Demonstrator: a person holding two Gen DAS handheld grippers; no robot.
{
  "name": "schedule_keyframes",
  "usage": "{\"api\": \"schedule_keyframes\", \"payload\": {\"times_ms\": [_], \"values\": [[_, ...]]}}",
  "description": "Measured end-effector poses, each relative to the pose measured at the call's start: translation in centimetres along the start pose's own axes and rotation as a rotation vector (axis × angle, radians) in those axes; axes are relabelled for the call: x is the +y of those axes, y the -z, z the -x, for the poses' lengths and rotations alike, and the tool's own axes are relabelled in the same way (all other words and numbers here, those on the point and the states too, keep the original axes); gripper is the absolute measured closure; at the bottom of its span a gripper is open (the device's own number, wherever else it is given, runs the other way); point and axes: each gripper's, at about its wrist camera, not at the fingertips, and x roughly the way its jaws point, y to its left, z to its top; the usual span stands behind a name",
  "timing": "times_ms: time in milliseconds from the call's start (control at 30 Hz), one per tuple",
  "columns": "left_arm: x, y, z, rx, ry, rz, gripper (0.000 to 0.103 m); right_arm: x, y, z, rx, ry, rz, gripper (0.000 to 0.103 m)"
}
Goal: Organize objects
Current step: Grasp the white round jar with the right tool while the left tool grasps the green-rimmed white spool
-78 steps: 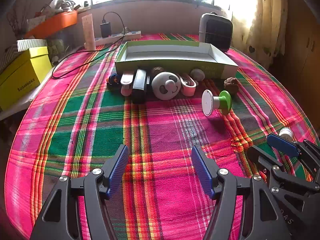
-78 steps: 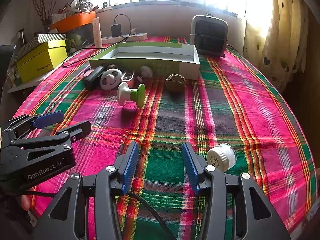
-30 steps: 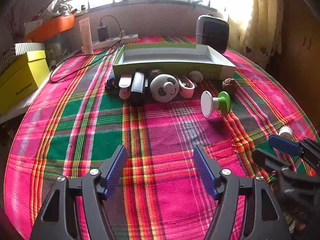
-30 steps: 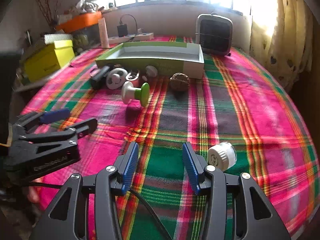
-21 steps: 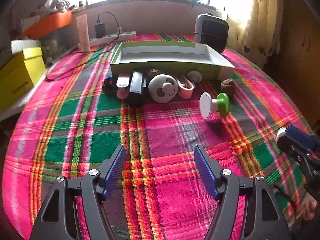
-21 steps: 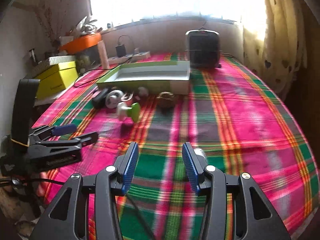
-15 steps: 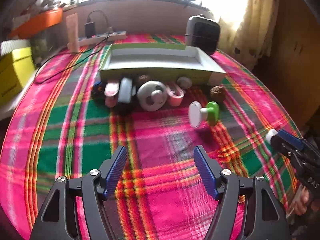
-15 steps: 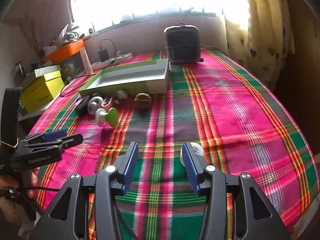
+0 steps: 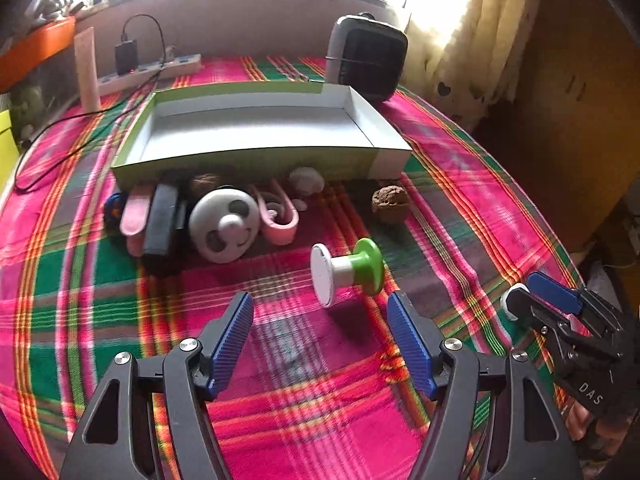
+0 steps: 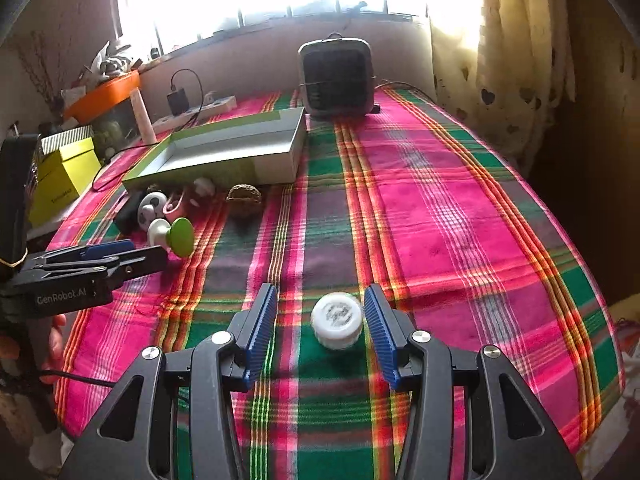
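The right gripper (image 10: 320, 328) stands partly open around a small white jar (image 10: 337, 320) lying on the plaid cloth (image 10: 440, 216); its right pad sits just beside the jar, the left pad apart, so nothing is clamped. The left gripper (image 9: 320, 344) gapes wide and empty, low over the cloth. Just beyond it lies a green-and-white spool (image 9: 346, 270). Farther on, a walnut (image 9: 390, 204), a panda toy (image 9: 224, 230), pink clips (image 9: 278, 216) and a black case (image 9: 160, 224) line the front wall of an empty tray (image 9: 256, 160).
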Motion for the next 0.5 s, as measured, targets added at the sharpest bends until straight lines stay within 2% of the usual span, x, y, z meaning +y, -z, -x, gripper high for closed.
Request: {"api": "schedule_keyframes", "payload": {"times_ms": [167, 300, 400, 500], "values": [[-0.4, -0.5, -0.8, 0.010, -0.013, -0.007, 0.034, -0.1, 0.1, -0.8, 0.029, 0.008, -0.003, 0.057], [-0.4, -0.7, -1.1, 0.005, -0.034, -0.001, 0.038, -0.4, 0.2, -1.1, 0.039, 0.005, -0.013, 0.057], [-0.4, -0.9, -1.2, -0.001, -0.046, -0.002, 0.046, -0.5, 0.3, -1.2, 0.045, 0.004, -0.016, 0.067], [-0.4, -1.2, -1.4, 0.000, -0.049, 0.000, 0.053, -0.6, 0.3, -1.3, 0.048, 0.006, -0.010, 0.071]]}}
